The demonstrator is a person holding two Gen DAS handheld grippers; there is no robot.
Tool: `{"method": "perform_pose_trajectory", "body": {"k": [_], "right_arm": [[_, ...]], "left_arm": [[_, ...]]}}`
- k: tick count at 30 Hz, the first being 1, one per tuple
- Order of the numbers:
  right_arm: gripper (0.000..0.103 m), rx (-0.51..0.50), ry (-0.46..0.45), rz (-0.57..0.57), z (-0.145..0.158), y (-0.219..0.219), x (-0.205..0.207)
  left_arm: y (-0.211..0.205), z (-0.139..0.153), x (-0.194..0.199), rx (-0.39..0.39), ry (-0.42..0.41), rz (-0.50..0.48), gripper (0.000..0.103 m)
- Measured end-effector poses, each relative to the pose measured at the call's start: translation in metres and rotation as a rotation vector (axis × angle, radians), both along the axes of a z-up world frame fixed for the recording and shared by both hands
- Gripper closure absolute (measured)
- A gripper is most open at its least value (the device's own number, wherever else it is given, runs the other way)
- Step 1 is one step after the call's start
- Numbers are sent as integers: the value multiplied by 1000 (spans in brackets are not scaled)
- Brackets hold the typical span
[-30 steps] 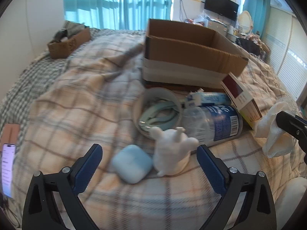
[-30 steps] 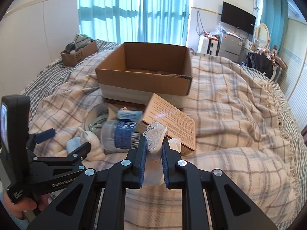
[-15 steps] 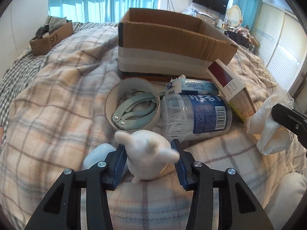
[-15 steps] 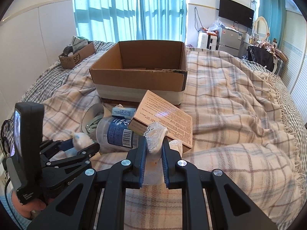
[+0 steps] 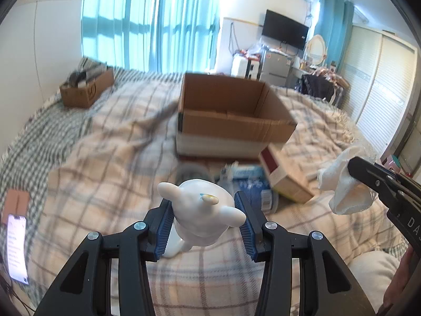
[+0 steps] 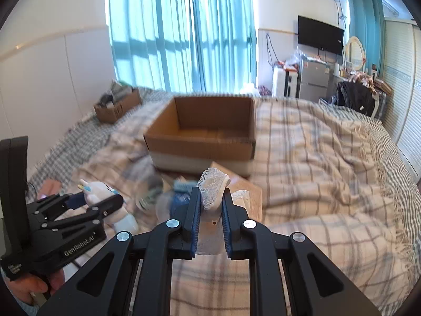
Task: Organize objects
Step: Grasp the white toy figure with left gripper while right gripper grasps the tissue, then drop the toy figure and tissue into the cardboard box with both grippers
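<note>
My left gripper (image 5: 204, 220) is shut on a white rabbit-like toy figure (image 5: 200, 213) and holds it lifted above the plaid bed. The toy also shows in the right wrist view (image 6: 98, 189). My right gripper (image 6: 210, 208) is shut on a white lace-edged sock (image 6: 211, 189), held above the bed; the sock also shows in the left wrist view (image 5: 342, 192). An open cardboard box (image 5: 231, 115) stands on the bed beyond both grippers, seemingly empty (image 6: 208, 129).
In front of the box lie a tan and red carton (image 5: 284, 181), a clear jar with a blue label (image 5: 257, 192) and a round tub (image 5: 192, 173), all blurred. A small box of items (image 5: 86, 89) sits far left. A phone (image 5: 15, 247) lies at the left.
My left gripper closed on the white toy and lifted it off the bed. The right gripper, still shut on the sock, rose a little. Both views tilted up toward the box.
</note>
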State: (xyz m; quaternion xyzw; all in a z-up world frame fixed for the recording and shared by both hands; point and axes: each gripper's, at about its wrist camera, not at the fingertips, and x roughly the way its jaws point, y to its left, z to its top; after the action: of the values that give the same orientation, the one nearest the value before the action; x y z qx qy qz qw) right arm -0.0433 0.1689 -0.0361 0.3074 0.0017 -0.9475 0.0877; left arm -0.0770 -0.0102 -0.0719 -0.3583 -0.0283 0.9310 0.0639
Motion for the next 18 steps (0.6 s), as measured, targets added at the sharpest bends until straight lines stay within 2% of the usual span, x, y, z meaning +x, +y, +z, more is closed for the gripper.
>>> {"method": "perform_pose_trajectory", "body": {"k": [3,9,13,18], "right_arm": [[89,11,49,8,19,-4,2],[89,16,107,47,47,-10,-14],[89,-2,130,73,63,-13,-40],[89,-9,140,88,72,-13,-86]], "left_arm": [[1,23,-3,31,40,-14,56],[14,64,-21,1,125,-51,56],[20,85,-46,0,160,-69,56],[25,95,-84,-7,183,-87,56]]}}
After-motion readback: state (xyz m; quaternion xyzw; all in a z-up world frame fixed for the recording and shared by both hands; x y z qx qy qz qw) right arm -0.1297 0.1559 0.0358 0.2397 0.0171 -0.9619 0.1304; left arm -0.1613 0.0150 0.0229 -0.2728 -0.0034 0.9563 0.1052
